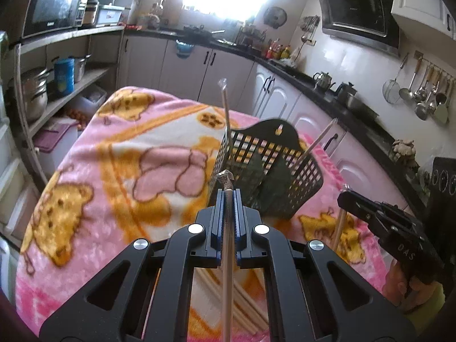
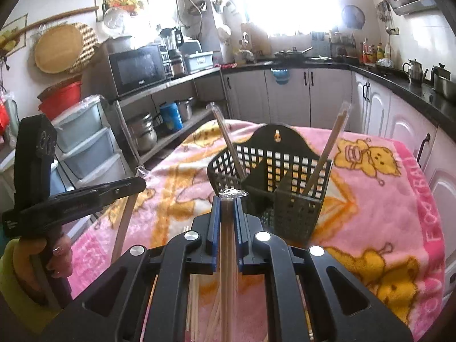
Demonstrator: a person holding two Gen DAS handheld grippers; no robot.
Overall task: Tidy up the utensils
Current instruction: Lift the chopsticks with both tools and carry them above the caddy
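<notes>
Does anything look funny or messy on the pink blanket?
Yes. More wrapped wooden chopsticks lie loose in a jumble on the pink cartoon blanket, below the grippers, instead of in the black plastic lattice basket. Two wrapped pairs already inside lean apart, one at each end.

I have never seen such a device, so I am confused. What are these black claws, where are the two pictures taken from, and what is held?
No robot here: a person holds a hand-operated claw in each hand, with a camera on each looking along its fingers. One picture is from the left claw, the other from the right claw. Each is shut on a wrapped pair of chopsticks. Ahead, on a pink blanket, stands a black utensil basket already holding two wrapped pairs. More chopsticks lie below.
</notes>
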